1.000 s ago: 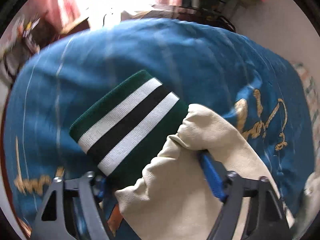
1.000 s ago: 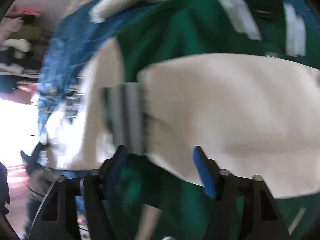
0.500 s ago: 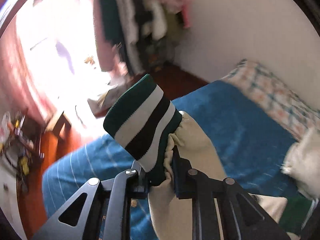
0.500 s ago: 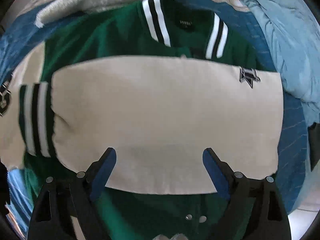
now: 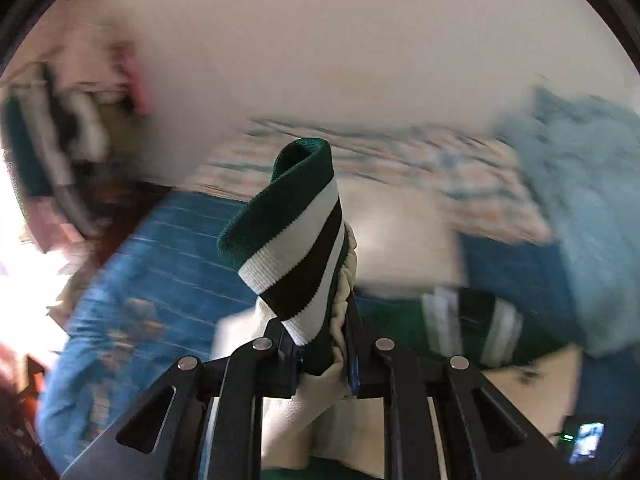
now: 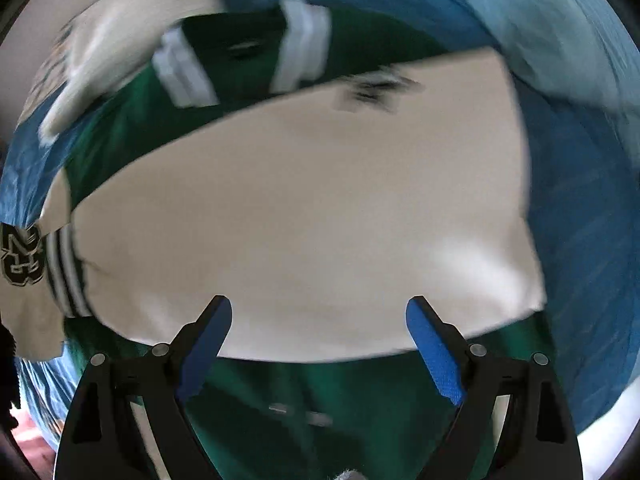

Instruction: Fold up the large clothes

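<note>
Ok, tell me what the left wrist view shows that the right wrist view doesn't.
Left wrist only: the left hand-held gripper shut on the striped cuff of a cream sleeve, lifted off the bed, with the wall behind. Right wrist only: the right hand-held gripper open above the other cream sleeve folded across the green jacket, plus a number patch. Both: the striped collar and blue bedspread.

A home bedroom: blue bedspread (image 5: 160, 264), checked sheet (image 5: 420, 160), hanging clothes (image 5: 52, 140).
</note>
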Available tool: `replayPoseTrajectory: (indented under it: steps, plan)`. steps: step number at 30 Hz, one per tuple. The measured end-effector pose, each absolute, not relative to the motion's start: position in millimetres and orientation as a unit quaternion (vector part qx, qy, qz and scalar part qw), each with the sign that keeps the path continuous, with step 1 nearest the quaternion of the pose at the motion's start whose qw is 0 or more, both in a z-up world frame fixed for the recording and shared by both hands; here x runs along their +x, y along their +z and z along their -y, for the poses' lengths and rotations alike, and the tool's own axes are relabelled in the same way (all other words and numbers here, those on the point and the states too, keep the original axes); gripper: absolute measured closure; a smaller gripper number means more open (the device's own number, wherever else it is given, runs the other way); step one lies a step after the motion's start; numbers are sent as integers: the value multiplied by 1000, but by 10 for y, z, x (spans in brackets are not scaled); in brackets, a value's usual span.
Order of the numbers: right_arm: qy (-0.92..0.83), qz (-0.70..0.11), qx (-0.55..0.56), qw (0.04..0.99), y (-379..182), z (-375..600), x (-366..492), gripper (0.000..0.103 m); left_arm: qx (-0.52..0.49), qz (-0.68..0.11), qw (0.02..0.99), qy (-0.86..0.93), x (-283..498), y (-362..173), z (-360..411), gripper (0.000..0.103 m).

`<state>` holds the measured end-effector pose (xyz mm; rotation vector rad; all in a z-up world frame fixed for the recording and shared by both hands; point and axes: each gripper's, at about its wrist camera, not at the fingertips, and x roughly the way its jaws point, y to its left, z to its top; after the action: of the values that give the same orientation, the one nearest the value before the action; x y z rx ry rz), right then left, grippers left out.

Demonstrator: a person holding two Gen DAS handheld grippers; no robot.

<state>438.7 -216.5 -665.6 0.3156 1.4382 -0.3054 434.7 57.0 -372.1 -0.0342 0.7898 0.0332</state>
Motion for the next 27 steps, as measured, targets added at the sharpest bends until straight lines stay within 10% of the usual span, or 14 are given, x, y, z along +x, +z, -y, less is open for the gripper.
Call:
replayPoseTrajectory:
  steps: [14,15,17,19,27]
  plan:
    - [-225,-636,272,687,-6767,4148,3514,13,61,-553,811,-180,4070,-4977,2447,84]
    - [-222,-633,287,684,-6769,4233,3459,12,65,-560,807,-178,4077,-5021,2494,81]
    - [-218,-629,305,681,-6760,4365,3376,13,48,-566,799,-197,4029,-5018,2506,31]
    - [-211,-625,324,678,-6743,4483,3309,13,38,-564,799,-204,4037,-4924,2440,9]
    - [-158,-607,380,679,-6684,4663,3218,13,17,-551,829,-96,3846,-4540,1162,9]
